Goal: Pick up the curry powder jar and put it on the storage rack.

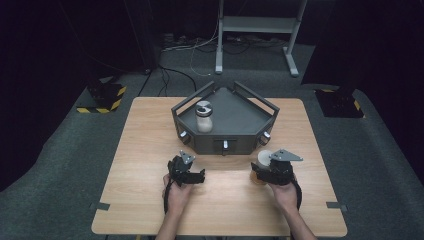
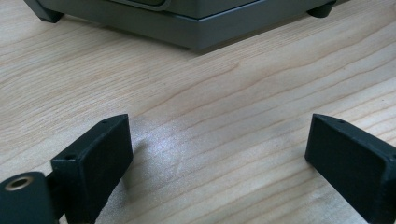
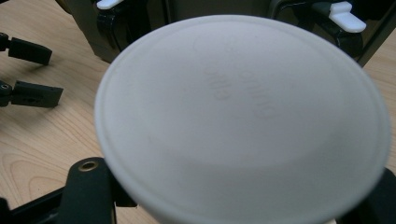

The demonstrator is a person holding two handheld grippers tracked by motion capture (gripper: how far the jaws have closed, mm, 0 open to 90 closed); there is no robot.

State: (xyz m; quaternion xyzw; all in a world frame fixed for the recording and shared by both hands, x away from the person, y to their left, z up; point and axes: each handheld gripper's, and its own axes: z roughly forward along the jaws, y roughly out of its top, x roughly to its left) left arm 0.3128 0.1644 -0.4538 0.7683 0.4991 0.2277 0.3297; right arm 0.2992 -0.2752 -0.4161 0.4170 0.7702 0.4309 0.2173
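Resting on the wooden surface (image 1: 150, 150) in front of the grey tray (image 1: 240, 112), a white-lidded jar (image 1: 262, 161) sits clenched in the right gripper (image 1: 267, 170), while the left gripper (image 1: 192, 172) waits nearby, jaws spread wide and holding nothing.

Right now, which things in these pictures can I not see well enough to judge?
- Body of the white-lidded jar: right gripper view, its own lid covers it; high view, the right gripper covers most of it.
- Contents of the jar in the tray: high view, too small.
- Grey tray: left gripper view, cut off by the top edge.
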